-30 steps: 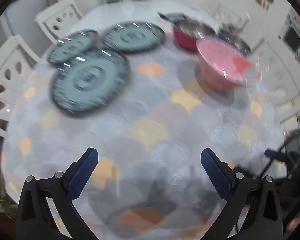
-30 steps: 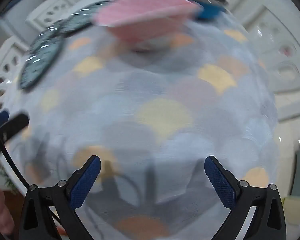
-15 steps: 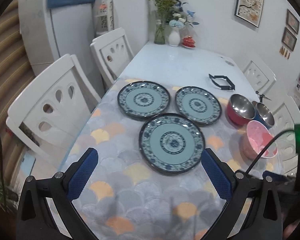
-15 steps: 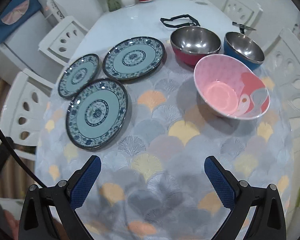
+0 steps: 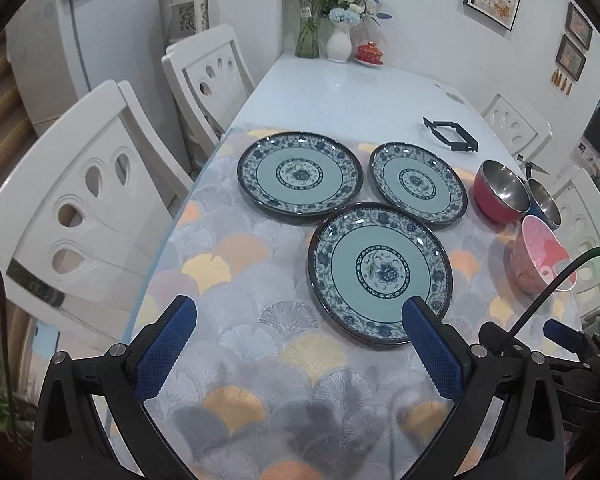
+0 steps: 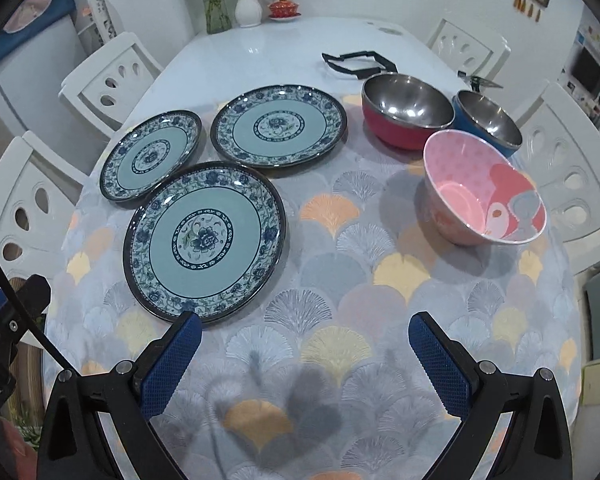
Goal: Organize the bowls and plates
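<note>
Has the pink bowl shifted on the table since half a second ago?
No. The pink bowl still sits just in front of the blue bowl and red bowl, as before.

Blue bowl [image 5: 542, 204] half hidden behind red bowl [image 5: 498, 194], nearest plate [image 5: 380, 270] rim covered by tool fingertip [image 5: 418, 316], right tool [image 5: 568, 338] mostly cut off

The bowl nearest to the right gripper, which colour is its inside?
Pink bowl: pink inside, with a red and grey figure; clearest in the right wrist view.

Three blue-patterned plates [image 6: 204, 242] [image 6: 278, 125] [image 6: 151, 155] sit left of centre on the counter [image 6: 340, 280]; three bowls cluster at upper right: one pink [image 6: 485, 194], one red [image 6: 406, 110], one blue [image 6: 488, 122]. Two vases [image 6: 247, 8] [image 6: 217, 10] stand at top.
</note>
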{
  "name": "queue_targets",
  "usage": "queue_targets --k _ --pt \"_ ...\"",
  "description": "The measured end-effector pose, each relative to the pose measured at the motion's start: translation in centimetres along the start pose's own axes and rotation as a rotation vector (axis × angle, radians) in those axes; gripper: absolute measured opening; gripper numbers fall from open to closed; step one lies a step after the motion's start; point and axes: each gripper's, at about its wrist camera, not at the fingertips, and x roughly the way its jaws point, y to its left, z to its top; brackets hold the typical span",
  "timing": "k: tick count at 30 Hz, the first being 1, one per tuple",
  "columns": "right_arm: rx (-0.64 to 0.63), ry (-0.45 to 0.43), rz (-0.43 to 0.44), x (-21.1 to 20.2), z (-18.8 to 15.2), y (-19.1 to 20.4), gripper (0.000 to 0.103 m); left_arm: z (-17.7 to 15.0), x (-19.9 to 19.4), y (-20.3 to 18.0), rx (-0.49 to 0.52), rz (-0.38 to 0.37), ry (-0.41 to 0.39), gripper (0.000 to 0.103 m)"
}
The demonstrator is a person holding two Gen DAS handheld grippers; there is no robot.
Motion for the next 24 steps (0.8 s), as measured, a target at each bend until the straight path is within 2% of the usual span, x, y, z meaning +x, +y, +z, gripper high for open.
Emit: queue_targets --k 8,13,24 --pt "-0.031 -0.008 -0.024 -0.2 0.4 1.3 0.103 0.5 0.9 0.3 0.000 -0.029 0.025 0.102" --pt "-0.065 -0.029 -0.031 -0.5 1.1 1.3 0.103 0.7 1.3 0.6 -0.017 -0.021 0.035 0.102" --pt "-0.068 -0.050 0.018 -0.5 2.0 0.4 0.102 0.5 2.0 0.9 -0.037 -0.007 0.055 0.102"
